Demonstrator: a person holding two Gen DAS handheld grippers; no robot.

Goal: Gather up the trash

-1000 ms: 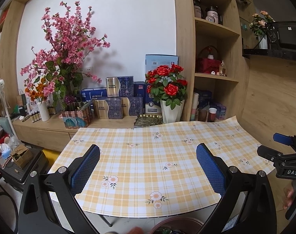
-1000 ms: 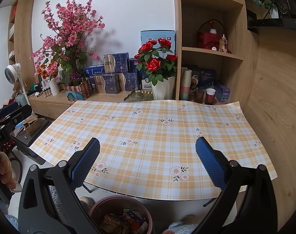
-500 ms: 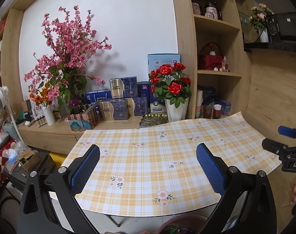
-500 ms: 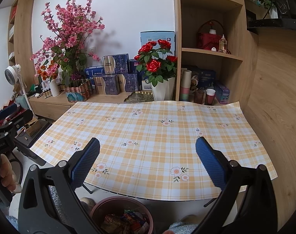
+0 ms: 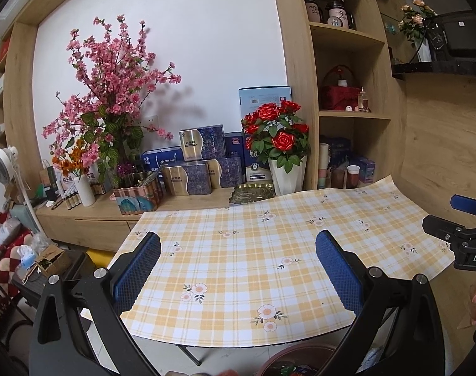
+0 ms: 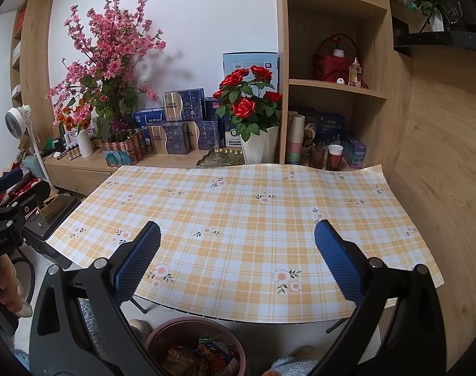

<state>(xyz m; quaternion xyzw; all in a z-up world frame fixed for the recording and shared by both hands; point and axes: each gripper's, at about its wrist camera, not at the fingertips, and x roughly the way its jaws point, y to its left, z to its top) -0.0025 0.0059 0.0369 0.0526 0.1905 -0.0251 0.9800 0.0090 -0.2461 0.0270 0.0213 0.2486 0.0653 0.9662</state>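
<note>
A brown round bin (image 6: 195, 346) stands on the floor below the table's near edge, holding several crumpled wrappers (image 6: 203, 355); its rim also shows in the left wrist view (image 5: 296, 360). The table with the yellow plaid flowered cloth (image 6: 238, 216) carries no trash that I can see. My left gripper (image 5: 238, 269) is open and empty over the cloth's near edge. My right gripper (image 6: 238, 266) is open and empty above the near edge and the bin. The right gripper shows at the right edge of the left wrist view (image 5: 463, 238). The left gripper shows at the left edge of the right wrist view (image 6: 3, 219).
Behind the table a wooden sideboard (image 6: 81, 166) holds a pink blossom arrangement (image 6: 109, 72), blue gift boxes (image 6: 181, 125), a rose pot (image 6: 253, 116) and a gold tray (image 6: 220, 156). Shelves (image 6: 335, 87) with cups stand at the right. A fan (image 6: 18, 119) and clutter stand at the left.
The left wrist view has shifted leftward and slightly up relative to the table, so the table sits further right. The right gripper has barely moved. Both stay open.
</note>
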